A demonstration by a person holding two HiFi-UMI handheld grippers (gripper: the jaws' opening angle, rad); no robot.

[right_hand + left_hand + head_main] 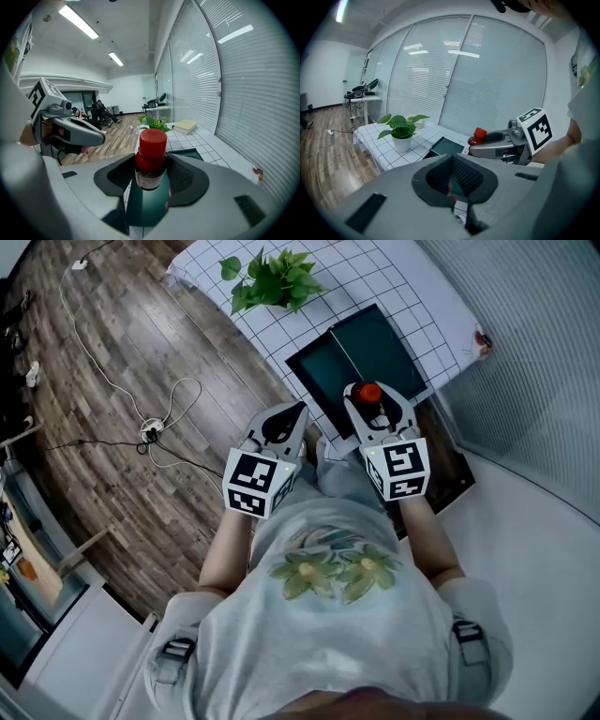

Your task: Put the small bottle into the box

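Observation:
The small bottle (367,393), dark red with a red cap, stands upright between the fingers of my right gripper (371,401), which is shut on it. It is held above the near edge of the open dark green box (375,343) on the grid-patterned tablecloth (403,282). The right gripper view has the bottle (151,159) clamped between the pads, with the box (190,153) just beyond. My left gripper (298,411) hangs beside it on the left, shut and empty. From the left gripper view, its tips (452,159) meet, and the bottle (478,135) is at the right.
A potted green plant (272,279) stands on the cloth beyond the box. A yellowish pad (184,125) lies further back. Cables and a power strip (150,430) lie on the wooden floor to the left. Window blinds (534,352) border the table's right side.

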